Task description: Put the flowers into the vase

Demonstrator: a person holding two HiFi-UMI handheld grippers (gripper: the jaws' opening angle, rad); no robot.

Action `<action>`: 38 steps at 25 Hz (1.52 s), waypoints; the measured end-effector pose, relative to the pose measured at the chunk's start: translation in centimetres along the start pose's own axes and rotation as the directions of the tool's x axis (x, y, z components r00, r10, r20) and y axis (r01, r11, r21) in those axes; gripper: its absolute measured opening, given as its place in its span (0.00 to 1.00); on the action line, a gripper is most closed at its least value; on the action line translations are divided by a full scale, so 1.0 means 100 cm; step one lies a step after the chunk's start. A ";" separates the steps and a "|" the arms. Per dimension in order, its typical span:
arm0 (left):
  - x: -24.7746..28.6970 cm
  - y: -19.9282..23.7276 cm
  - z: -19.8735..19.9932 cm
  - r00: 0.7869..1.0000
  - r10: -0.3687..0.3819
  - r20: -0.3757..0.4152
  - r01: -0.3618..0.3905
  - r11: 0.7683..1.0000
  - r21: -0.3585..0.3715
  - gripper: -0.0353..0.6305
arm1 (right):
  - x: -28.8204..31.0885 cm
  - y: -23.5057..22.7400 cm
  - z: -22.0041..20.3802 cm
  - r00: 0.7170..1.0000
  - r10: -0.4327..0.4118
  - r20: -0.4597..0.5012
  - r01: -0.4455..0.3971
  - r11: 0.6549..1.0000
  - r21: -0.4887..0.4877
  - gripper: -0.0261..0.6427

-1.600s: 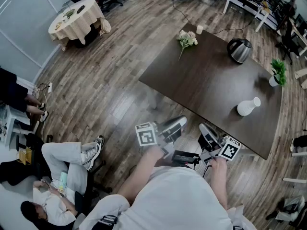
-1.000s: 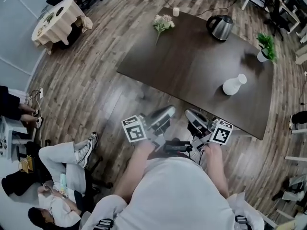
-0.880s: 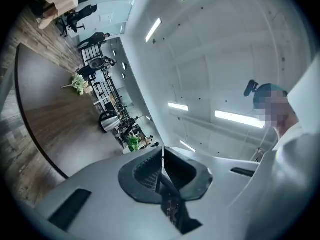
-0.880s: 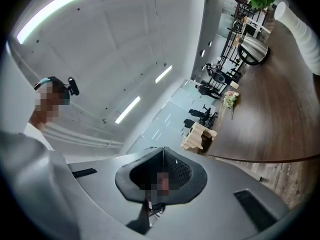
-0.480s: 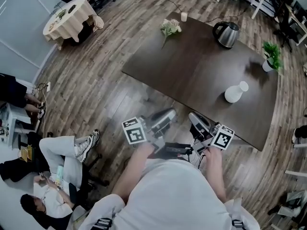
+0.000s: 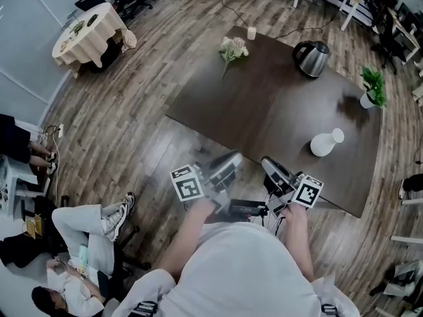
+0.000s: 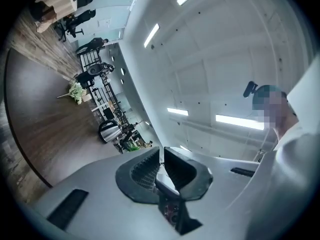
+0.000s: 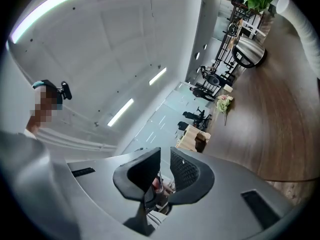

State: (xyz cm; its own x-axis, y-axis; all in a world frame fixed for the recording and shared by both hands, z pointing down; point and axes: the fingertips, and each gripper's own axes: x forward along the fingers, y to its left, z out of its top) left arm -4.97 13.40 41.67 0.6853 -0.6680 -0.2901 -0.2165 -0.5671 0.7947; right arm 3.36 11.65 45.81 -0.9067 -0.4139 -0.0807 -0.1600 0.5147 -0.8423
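Observation:
A small bunch of pale flowers [image 6: 232, 47] lies at the far left corner of the dark table [image 6: 264, 104]. A white round vase [image 6: 326, 142] stands near the table's right front part. Both grippers are held low at the table's near edge, far from both. My left gripper [image 6: 231, 157] is shut and empty; in its own view the left gripper [image 7: 162, 151] has the flowers [image 7: 76, 91] far off. My right gripper [image 6: 268, 162] is opening, with a narrow gap at the right gripper [image 8: 165, 151] and nothing in it; the vase [image 8: 299, 18] and flowers [image 8: 222, 104] lie beyond.
A steel kettle [image 6: 312, 57], a small candle [image 6: 251, 33] and a potted plant [image 6: 372, 88] stand along the table's far side. A seated person [image 6: 86, 223] is on the floor side at left. A round clothed table [image 6: 89, 35] stands far left.
Both grippers have drifted a little along the table's near edge with the person. The things on the table have not moved.

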 end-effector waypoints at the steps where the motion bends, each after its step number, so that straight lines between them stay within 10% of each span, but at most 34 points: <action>1: 0.002 0.006 0.007 1.000 -0.006 0.000 0.006 1.000 -0.006 0.08 | 0.007 -0.005 0.003 1.000 -0.011 -0.002 0.011 1.000 0.004 0.10; 16: -0.018 0.113 0.157 0.999 -0.020 0.028 0.021 0.999 -0.042 0.08 | 0.173 -0.053 0.032 0.993 -0.104 -0.057 0.103 0.994 -0.029 0.19; 38: 0.011 0.184 0.203 1.000 0.012 -0.007 -0.013 0.995 -0.097 0.08 | 0.233 -0.118 0.064 0.981 -0.165 -0.102 0.168 0.985 0.025 0.19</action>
State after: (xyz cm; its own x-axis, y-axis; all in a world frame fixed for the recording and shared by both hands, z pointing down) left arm -22.35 -7.54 45.18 0.6875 -0.6715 -0.2763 -0.1569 -0.5089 0.8464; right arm -13.39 -8.87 50.42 -0.9031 -0.4141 0.1138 -0.3001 0.4188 -0.8571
